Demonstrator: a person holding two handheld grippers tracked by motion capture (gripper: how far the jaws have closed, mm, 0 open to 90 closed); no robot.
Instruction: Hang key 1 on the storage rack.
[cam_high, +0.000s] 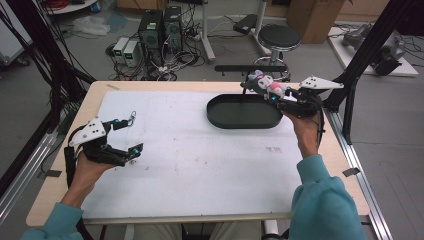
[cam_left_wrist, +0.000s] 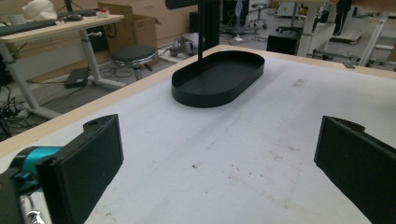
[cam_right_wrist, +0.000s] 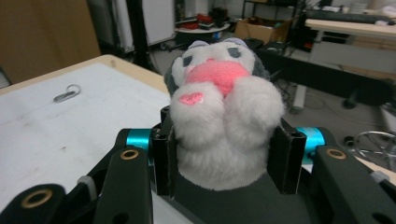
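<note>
A grey, white and pink plush toy hangs over the far right end of the black oval tray, with my right gripper shut on it. In the right gripper view the plush toy bulges up between the two jaws of that gripper, which press into its sides. Over the left of the white mat my left gripper is open with nothing in it. The left gripper view has the wide-apart jaws of that gripper over bare mat, with the tray farther off and nothing lying in it.
A small metal clip lies on the mat beside the left gripper's far jaw, also seen as the clip. A black frame post stands at the table's right edge. A stool and computers are on the floor beyond the far edge.
</note>
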